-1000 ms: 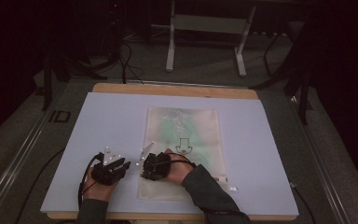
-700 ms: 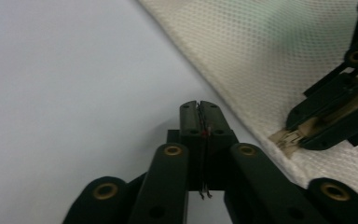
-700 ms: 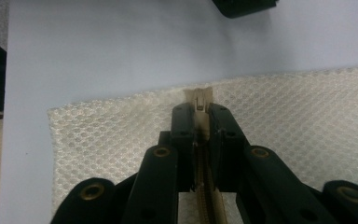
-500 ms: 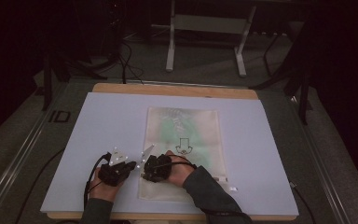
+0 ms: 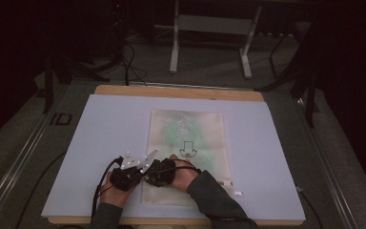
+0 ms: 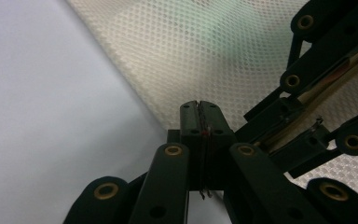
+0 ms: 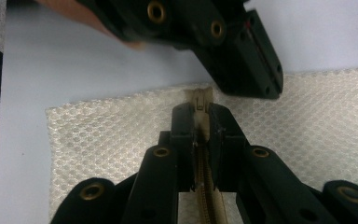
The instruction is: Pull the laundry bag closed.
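Lying flat on the pale table (image 5: 100,143), the mesh bag (image 5: 190,129) is showing in the high view, with the left gripper (image 5: 132,164) and right gripper (image 5: 153,160) side by side at its near left corner. Looking along the left gripper (image 6: 200,119) in its own view, its jaws, having just been closing, are pressing together at the bag's edge (image 6: 205,56); I cannot tell whether they are catching mesh. Looking along the right gripper (image 7: 200,119) in its view, its jaws are pinching the zipper (image 7: 199,100) at the bag's end, the left gripper (image 7: 256,65) sitting just beyond.
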